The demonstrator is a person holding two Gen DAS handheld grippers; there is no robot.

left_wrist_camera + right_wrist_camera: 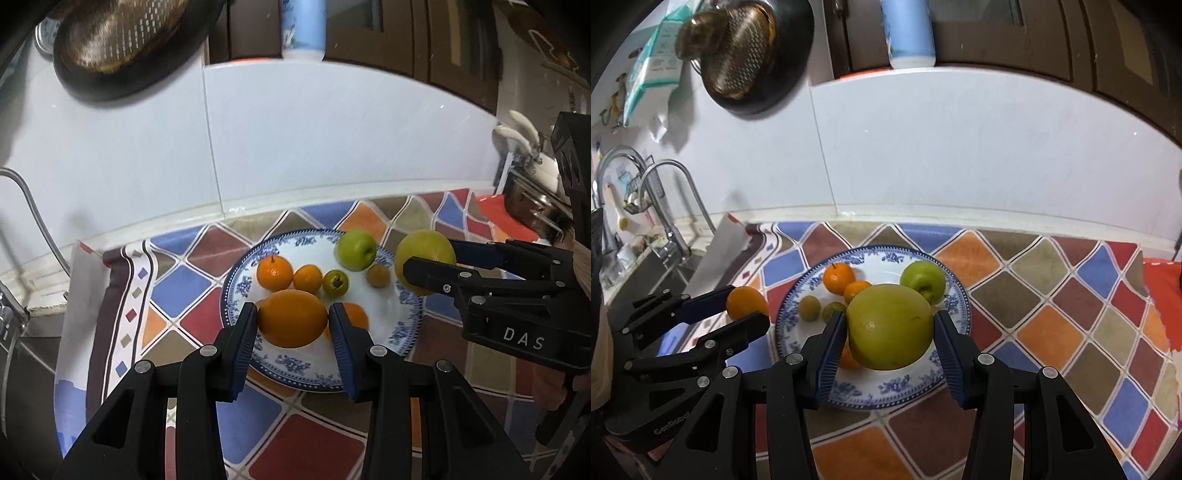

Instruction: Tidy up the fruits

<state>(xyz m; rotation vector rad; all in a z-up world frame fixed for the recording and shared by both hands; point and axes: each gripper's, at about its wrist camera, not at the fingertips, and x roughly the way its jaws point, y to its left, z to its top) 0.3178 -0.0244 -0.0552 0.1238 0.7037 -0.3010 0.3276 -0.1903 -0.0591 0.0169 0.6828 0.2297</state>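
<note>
My left gripper [292,321] is shut on a large orange [292,318] and holds it over the near left part of a blue-and-white plate [402,332]. My right gripper [889,328] is shut on a big yellow-green citrus fruit [890,326] above the plate [886,387]. On the plate lie two small oranges [275,272] [307,278], a green apple [355,249], a small green fruit [335,283] and a brownish one [378,275]. Another orange [356,314] is partly hidden behind my left finger. In the right wrist view the left gripper [748,314] with its orange [746,301] is at the plate's left.
The plate rests on a cloth of coloured diamonds [1052,302] against a white tiled wall [332,147]. A sink with taps [665,206] lies to the left. A dark pan with a strainer [746,55] hangs above, beside a blue bottle [910,33]. A pot [532,206] stands at the right.
</note>
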